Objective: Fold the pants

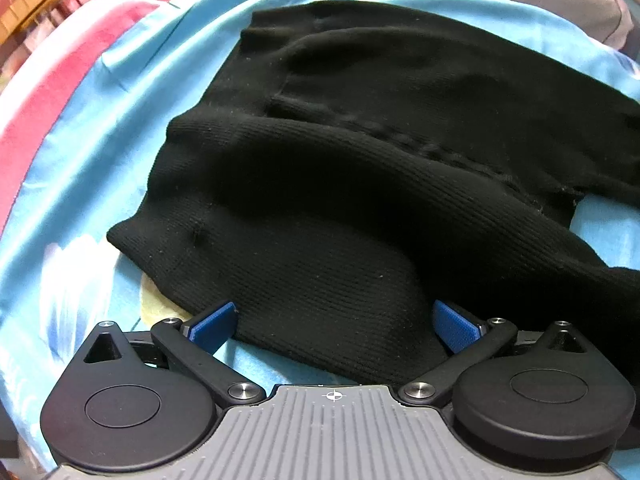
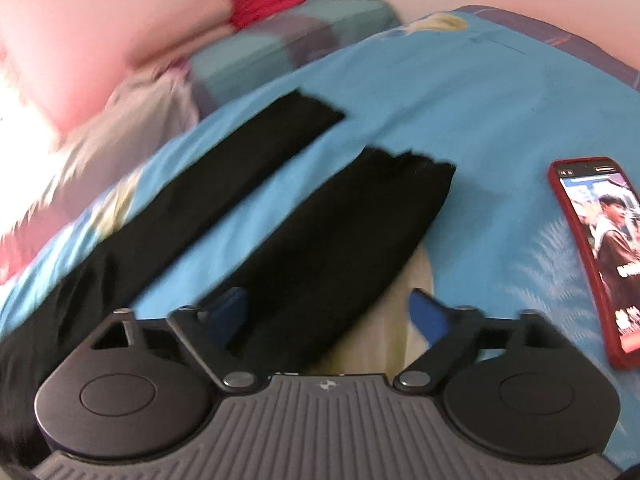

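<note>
- We see the black ribbed pants (image 1: 360, 168) lying rumpled on a blue bedsheet (image 1: 120, 128) over the bed, waist end bunched near the left gripper (image 1: 336, 324).
- Our left gripper stands wide, its blue pads (image 1: 214, 326) to either side of the nearest fabric edge, gripping nothing.
- In the right wrist view the two pant legs (image 2: 248, 184) run apart, a strip of bare sheet between them, hems pointing away.
- Our right gripper (image 2: 328, 316) is also wide, low over the nearer leg's edge; the view is blurred.
- A red-cased phone (image 2: 600, 256) lies right of the legs, well apart, with open sheet between.
- Pillows (image 2: 280, 52) sit beyond the hems.
</note>
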`<state>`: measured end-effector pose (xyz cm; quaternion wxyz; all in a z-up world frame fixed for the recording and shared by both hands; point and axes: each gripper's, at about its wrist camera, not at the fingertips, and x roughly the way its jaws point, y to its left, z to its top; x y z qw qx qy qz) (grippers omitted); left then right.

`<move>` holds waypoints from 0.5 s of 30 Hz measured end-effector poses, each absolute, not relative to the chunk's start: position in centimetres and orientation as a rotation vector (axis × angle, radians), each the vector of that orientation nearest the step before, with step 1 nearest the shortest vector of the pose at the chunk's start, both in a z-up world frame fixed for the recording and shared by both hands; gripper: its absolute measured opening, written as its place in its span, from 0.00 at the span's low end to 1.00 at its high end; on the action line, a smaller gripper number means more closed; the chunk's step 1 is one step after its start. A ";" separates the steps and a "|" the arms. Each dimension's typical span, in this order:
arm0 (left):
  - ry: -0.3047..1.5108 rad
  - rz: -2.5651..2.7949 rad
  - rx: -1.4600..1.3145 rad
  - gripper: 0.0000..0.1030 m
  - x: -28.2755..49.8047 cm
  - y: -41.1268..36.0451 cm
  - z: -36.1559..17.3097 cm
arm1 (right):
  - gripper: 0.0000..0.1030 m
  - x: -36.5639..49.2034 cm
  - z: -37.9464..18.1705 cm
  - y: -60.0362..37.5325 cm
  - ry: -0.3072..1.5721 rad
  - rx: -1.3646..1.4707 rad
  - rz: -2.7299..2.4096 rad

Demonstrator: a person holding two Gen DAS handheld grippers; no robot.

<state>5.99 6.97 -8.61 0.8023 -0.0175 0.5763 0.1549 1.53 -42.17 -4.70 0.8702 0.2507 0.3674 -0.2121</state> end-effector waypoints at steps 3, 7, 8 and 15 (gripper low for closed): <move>1.254 0.338 -0.040 1.00 6.3 6.9 -8.6 | 0.90 3.0 -5.6 -43.0 0.739 0.586 -0.448; 1.291 0.336 -0.060 1.00 7.1 7.2 -8.9 | 0.77 4.4 -6.6 -43.9 0.692 0.557 -0.453; 1.296 0.333 -0.062 1.00 7.3 7.3 -8.9 | 0.52 4.4 -6.7 -44.0 0.688 0.543 -0.464; 1.286 0.320 -0.067 1.00 7.7 7.6 -9.1 | 0.11 2.3 -4.5 -48.3 0.626 0.481 -0.595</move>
